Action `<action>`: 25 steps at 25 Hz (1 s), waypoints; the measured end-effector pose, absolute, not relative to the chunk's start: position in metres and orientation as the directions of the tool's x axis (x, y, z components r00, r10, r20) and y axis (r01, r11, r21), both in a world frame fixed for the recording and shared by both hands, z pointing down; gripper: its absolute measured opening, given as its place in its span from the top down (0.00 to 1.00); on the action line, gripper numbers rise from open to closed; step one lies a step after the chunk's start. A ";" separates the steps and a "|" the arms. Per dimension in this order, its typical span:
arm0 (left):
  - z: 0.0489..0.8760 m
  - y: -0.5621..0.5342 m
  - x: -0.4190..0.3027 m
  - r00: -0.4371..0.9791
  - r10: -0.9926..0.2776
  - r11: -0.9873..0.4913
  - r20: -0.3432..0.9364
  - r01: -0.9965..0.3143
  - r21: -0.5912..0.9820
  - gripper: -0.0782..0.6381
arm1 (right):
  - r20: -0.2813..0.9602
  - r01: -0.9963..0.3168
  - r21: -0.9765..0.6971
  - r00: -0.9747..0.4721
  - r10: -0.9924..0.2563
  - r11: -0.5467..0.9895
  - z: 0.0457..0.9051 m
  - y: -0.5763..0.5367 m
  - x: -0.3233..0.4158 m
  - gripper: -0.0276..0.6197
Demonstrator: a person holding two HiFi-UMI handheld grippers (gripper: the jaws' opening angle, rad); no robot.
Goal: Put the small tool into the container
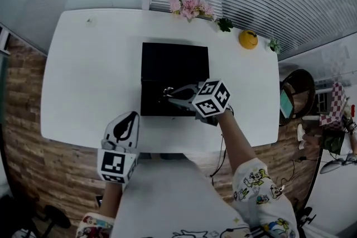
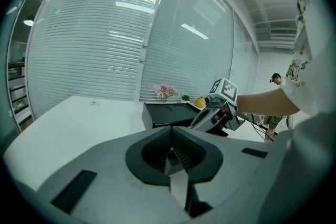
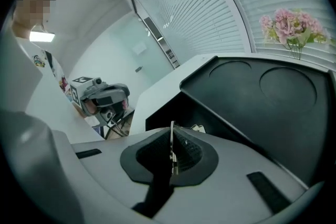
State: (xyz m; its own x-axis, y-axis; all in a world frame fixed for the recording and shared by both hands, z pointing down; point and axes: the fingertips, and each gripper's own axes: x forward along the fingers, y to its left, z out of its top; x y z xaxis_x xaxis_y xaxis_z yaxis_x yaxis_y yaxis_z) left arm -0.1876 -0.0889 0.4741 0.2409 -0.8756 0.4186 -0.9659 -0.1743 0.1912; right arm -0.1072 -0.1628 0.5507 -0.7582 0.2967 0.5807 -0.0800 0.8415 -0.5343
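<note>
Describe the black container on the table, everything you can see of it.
The black container is a matte, square-cornered box, plastic by its look, resting near the middle of the white table. Its lid is open, swung to the far side, its inner face showing two shallow round recesses. The near half is a dark open cavity. The right gripper hangs over it, shut on the small tool.

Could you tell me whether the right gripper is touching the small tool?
Touching. The right gripper view shows the right gripper shut on the tool.
</note>
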 end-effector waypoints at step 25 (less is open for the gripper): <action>0.478 -0.083 -0.184 0.255 -0.871 -0.183 0.420 -0.962 0.204 0.88 | 0.621 -0.133 -0.547 -0.726 0.295 0.826 0.572 -0.163 -0.110 0.93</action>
